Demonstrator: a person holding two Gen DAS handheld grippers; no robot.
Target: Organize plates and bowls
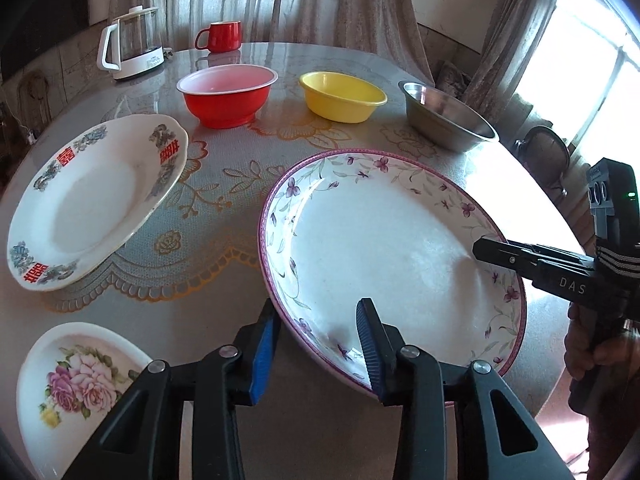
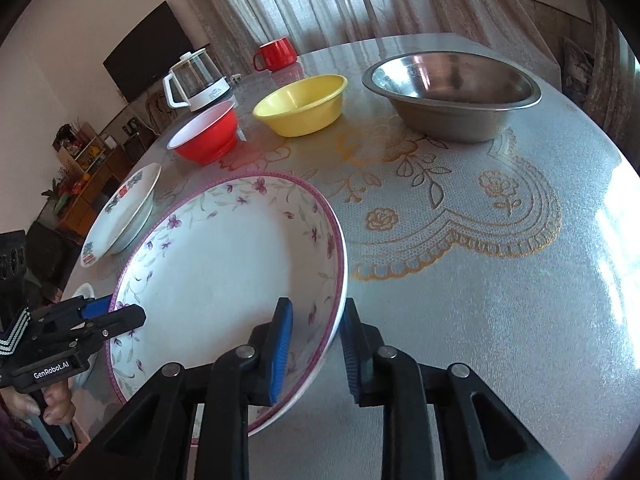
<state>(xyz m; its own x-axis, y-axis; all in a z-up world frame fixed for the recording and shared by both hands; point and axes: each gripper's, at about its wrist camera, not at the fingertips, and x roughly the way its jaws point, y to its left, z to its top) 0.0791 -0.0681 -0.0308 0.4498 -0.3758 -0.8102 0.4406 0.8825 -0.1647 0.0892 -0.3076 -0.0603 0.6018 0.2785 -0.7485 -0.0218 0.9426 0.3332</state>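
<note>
The large plate with purple flowers [image 1: 384,240] lies near the front of the desk [image 1: 224,200], and both claws straddle its rim. The left claw [image 1: 320,344] has one blue pad outside the rim and one inside; the right claw [image 2: 316,344] stands the same way on the opposite edge. Whether the pads actually press on the rim cannot be told in either view, since gaps seem to show beside them. The plate's near edge is hidden behind the claw bodies. To the left, a plate with red characters [image 1: 96,200] rests tilted, and a rose-patterned plate [image 1: 76,392] is cut off by the left claw's arm. Beyond stand a red bowl [image 1: 226,94], a yellow bowl [image 1: 340,96] and a steel bowl [image 1: 448,120] in a row, well apart from the large plate. Farther back are a glass kettle [image 1: 134,42] and a red mug [image 1: 222,36]. A hand [image 2: 52,404] holds the left claw's handle.
</note>
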